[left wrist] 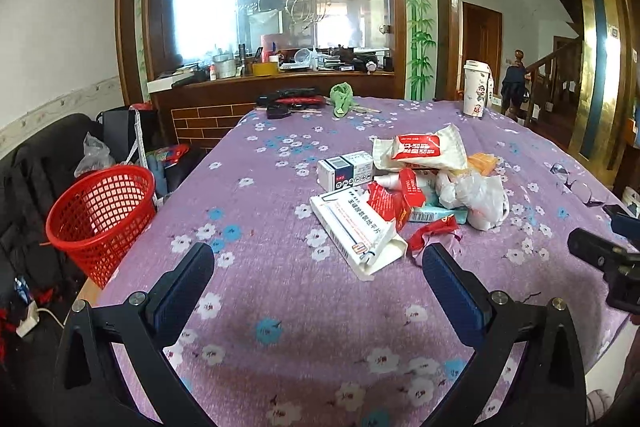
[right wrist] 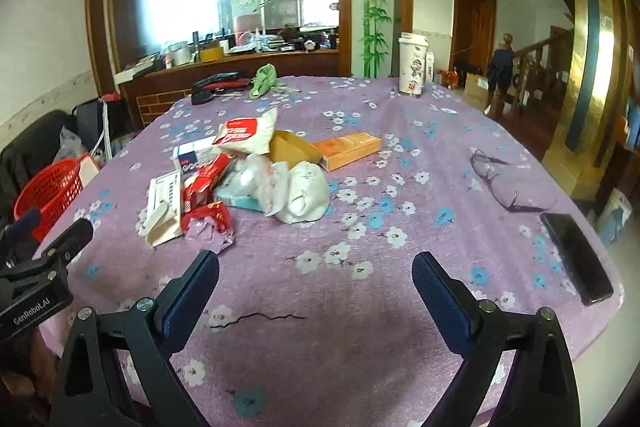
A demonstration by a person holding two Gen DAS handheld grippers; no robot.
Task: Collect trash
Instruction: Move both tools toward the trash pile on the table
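Both my left gripper (left wrist: 318, 261) and right gripper (right wrist: 316, 269) hang wide open, holding nothing, near the trash pile (left wrist: 416, 187); red basket (left wrist: 102, 215) sits far left.

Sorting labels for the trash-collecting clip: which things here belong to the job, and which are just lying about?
Job: pile of wrappers and boxes, orange box, red basket.
Lying about: glasses, phone, white cup, green cloth.

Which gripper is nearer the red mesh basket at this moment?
Left. The red basket sits just off the table edge beside the open left gripper. The open right gripper hovers farther along the table, with the left one between it and the basket.
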